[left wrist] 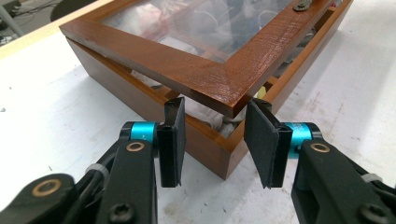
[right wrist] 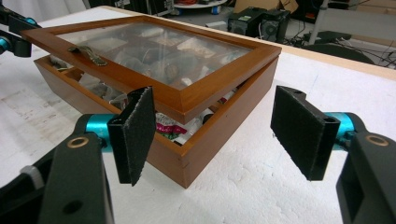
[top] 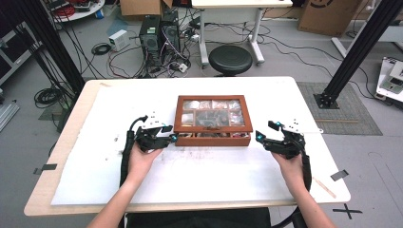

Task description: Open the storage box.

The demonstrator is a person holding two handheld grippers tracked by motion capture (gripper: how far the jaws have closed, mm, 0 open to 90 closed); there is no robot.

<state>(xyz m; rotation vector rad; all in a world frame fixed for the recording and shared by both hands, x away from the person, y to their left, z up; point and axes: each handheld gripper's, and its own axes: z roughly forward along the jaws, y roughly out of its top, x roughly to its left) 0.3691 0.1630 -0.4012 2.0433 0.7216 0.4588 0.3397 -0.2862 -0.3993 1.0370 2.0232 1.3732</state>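
Observation:
A brown wooden box (top: 212, 138) with a glass-paned lid (top: 180, 114) sits mid-table, packed with small packets. The lid (left wrist: 187, 70) stands slightly ajar above the base (left wrist: 116, 88). At the box's front left corner is my left gripper (top: 173, 138), its pads (left wrist: 173, 140) closed against the two sides of the lid's corner. My right gripper (top: 259, 137) waits just off the front right corner, jaws wide open. In the right gripper view the base's corner (right wrist: 219, 135) lies between the spread pads (right wrist: 303, 130), untouched, and the left gripper (right wrist: 11, 28) shows at the lid's far corner.
A white sheet (top: 199, 175) covers the tabletop around the box. A metal latch (right wrist: 88, 53) sits on the lid's front rail. Beyond the table's far edge are a black stool (top: 230, 59), computer towers (top: 159, 33) and cables; black frame posts stand at both sides.

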